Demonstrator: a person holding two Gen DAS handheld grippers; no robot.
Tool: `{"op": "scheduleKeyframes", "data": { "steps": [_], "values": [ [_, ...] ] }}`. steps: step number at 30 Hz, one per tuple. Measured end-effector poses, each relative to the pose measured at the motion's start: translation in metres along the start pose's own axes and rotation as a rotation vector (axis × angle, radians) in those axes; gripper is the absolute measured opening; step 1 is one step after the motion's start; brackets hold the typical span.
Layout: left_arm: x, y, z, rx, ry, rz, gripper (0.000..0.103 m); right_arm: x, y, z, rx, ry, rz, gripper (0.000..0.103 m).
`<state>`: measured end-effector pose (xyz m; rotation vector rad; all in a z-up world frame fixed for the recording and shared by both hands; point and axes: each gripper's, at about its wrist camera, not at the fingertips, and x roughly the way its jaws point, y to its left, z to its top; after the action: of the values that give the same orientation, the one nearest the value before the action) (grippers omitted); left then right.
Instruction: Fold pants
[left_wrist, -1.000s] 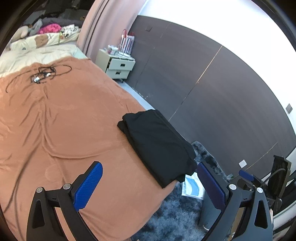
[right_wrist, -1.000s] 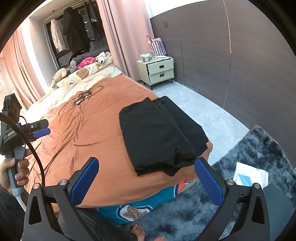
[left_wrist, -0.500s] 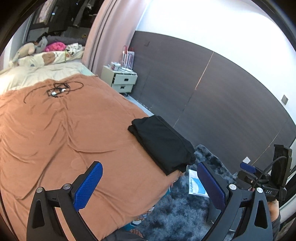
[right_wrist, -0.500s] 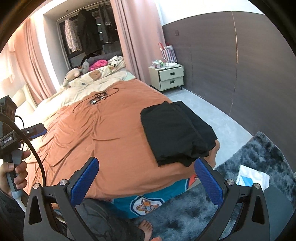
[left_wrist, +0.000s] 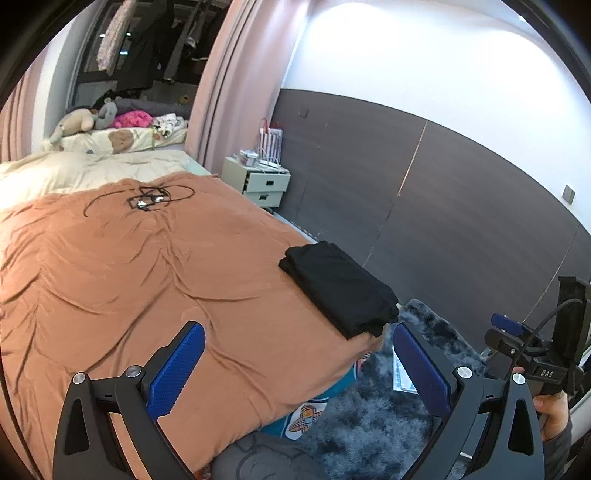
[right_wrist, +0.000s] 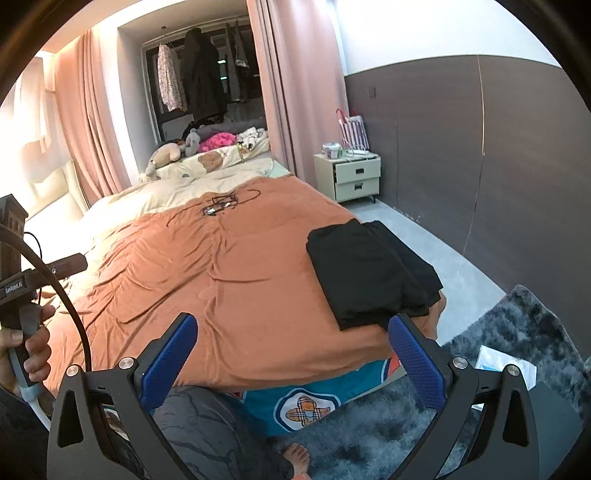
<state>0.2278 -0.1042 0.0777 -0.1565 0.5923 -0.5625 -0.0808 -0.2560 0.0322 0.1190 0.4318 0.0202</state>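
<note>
Folded black pants (right_wrist: 369, 273) on orange blanket (right_wrist: 229, 280), both grippers' jaws wide apart.

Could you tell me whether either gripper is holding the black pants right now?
No, the pants lie folded on the bed, apart from both open grippers.

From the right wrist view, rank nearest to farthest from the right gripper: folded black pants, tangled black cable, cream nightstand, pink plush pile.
1. Folded black pants, right edge of the bed, just ahead of the right gripper.
2. Tangled black cable, mid-bed.
3. Cream nightstand, far right by the wall.
4. Pink plush pile, behind the pillows.
</note>
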Motion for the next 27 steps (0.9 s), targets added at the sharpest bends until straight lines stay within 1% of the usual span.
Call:
{"op": "scheduleKeyframes", "data": {
  "steps": [5, 7, 13, 19, 27],
  "values": [
    [-0.028, 0.002, -0.02, 0.007, -0.035, 0.03, 0.103, -0.015, 0.019, -0.022, -0.05, -0.039, 0.006, 0.103],
    [-0.035, 0.003, -0.026, 0.006, -0.043, 0.034, 0.103, -0.018, 0.021, -0.027, -0.053, -0.051, 0.013, 0.103],
    [-0.064, 0.008, -0.048, 0.022, -0.063, 0.084, 0.103, -0.025, 0.03, -0.045, -0.069, -0.077, 0.04, 0.103],
    [-0.092, 0.014, -0.069, 0.014, -0.106, 0.131, 0.103, -0.03, 0.033, -0.062, -0.072, -0.096, 0.061, 0.103],
    [-0.12, 0.02, -0.094, 0.024, -0.136, 0.202, 0.103, -0.038, 0.039, -0.086, -0.074, -0.103, 0.052, 0.103]
  ]
}}
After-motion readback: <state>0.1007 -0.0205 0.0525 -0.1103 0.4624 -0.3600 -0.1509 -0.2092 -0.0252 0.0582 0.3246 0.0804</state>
